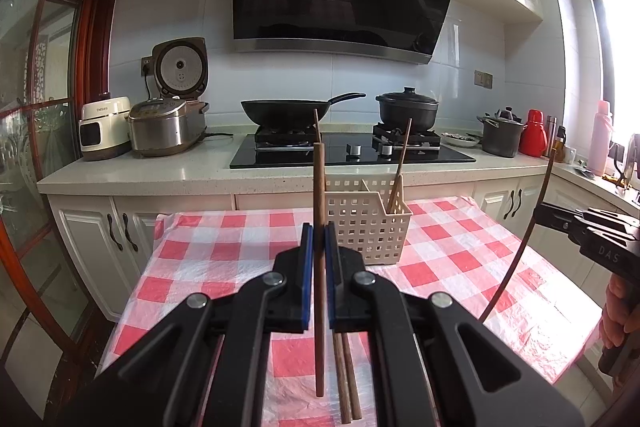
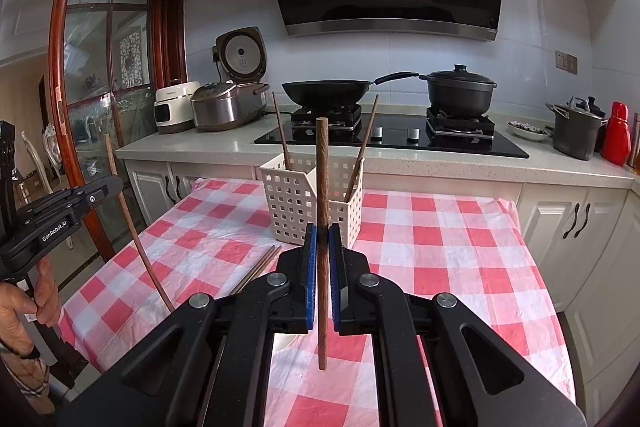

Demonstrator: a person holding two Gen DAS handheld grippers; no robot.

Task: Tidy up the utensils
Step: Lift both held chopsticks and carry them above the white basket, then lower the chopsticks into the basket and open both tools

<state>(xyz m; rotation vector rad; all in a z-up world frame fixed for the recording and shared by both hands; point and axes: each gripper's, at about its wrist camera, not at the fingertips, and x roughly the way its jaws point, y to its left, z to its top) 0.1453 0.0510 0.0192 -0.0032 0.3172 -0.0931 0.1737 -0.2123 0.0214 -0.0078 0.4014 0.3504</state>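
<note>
My left gripper is shut on a brown wooden chopstick, held upright above the checked table. My right gripper is shut on another wooden chopstick, also upright. A white perforated basket stands at the table's far side, ahead of both grippers; it also shows in the right wrist view. Two chopsticks lean in it. Two more chopsticks lie on the cloth under the left gripper; they also show in the right wrist view. The right gripper shows in the left wrist view, the left one in the right wrist view.
The table has a red-and-white checked cloth. Behind it runs a kitchen counter with rice cookers, a stove with a wok and a black pot, a grey pot and a red flask.
</note>
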